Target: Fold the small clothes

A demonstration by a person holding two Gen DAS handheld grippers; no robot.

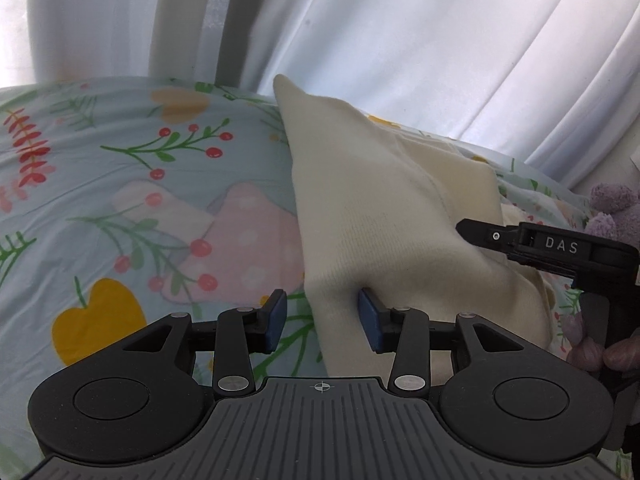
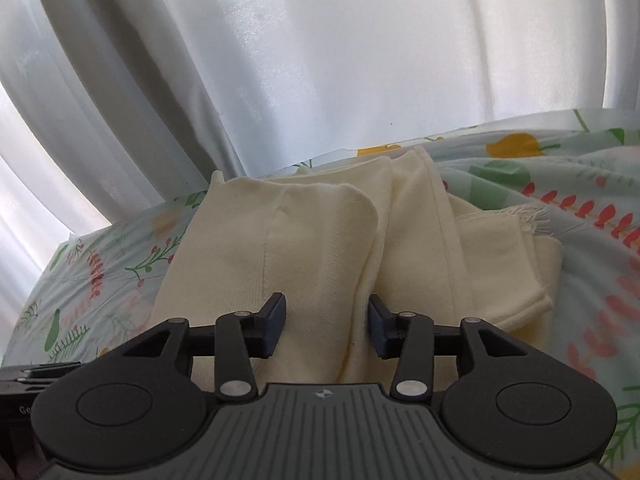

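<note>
Here the left gripper (image 1: 322, 320) and right gripper (image 2: 327, 327) both stand with jaws apart, the cream garment (image 2: 320, 240) lying loose between them, unclamped.

- The floral bedsheet (image 1: 100, 168) lies bare and flat to the left of the cream garment (image 1: 372, 216): open room there.
- White curtains (image 1: 400, 40) hang close behind the bed's far edge, closing off that side.
- A purple plush toy (image 1: 612, 208) sits at the right, just beyond the right gripper (image 1: 500, 240).
- The garment's stacked folds (image 2: 320, 232) rise directly ahead of the right gripper.
</note>
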